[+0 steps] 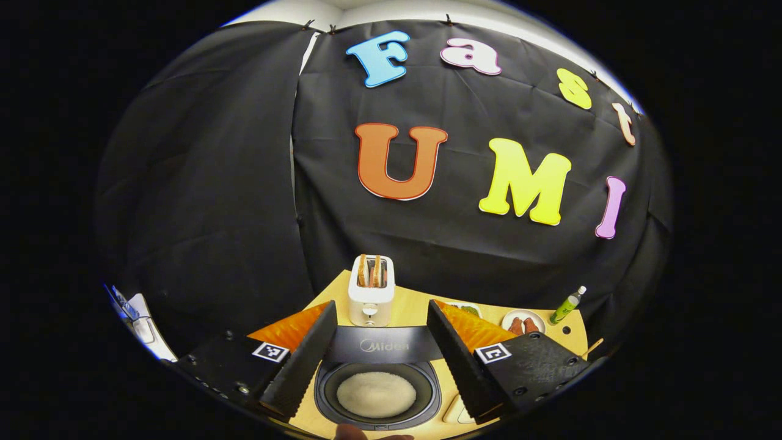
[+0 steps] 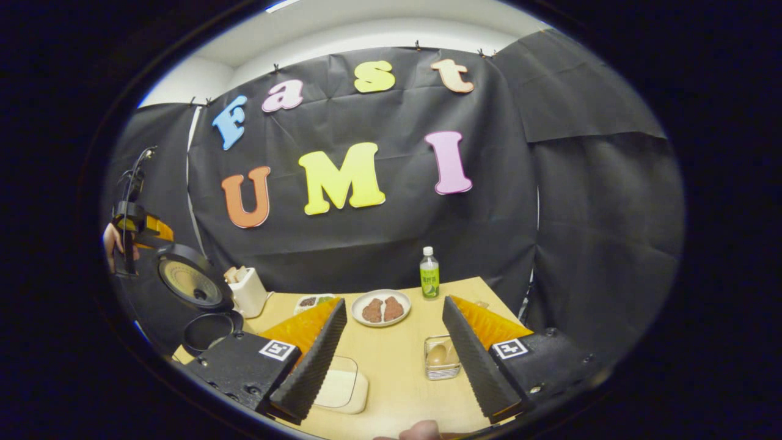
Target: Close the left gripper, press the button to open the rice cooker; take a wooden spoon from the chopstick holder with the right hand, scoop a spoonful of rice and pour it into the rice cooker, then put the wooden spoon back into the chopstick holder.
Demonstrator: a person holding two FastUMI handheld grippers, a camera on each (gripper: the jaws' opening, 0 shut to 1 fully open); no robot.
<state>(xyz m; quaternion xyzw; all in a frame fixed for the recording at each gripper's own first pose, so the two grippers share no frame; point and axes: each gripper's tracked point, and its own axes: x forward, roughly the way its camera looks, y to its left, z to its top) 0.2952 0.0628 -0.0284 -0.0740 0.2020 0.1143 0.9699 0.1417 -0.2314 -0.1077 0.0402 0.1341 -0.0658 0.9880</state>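
Your left gripper (image 1: pixel 382 366) hangs over the rice cooker (image 1: pixel 377 379) with its jaws spread wide and nothing between them. Straight below, between the two fingers, the cooker's pot sits open with a pale mound of rice (image 1: pixel 376 395) in the bottom. Just past the cooker's raised lid stands a white toaster (image 1: pixel 371 299) with slices poking out of its slots, up against the black cloth wall. Off to the right on the wooden counter (image 1: pixel 415 308) you've got a plate of brown food (image 1: pixel 523 322) and a green bottle (image 1: pixel 567 305) near the far edge.

Your right gripper (image 2: pixel 394 354) is also wide open, empty, hovering above the counter. Right by its left finger lies a pale rectangular dish (image 2: pixel 342 385); just inside its right finger sits a clear container with eggs (image 2: pixel 441 357). Farther on, the plate of brown food sits mid-counter, a small tray (image 2: pixel 313 301) beside it, and the green bottle stands upright behind them. Over at the left edge the rice cooker shows with its lid (image 2: pixel 190 284) tipped up, toaster just beyond it, and your other gripper (image 2: pixel 137 229) held above it in a hand (image 2: pixel 111 241).
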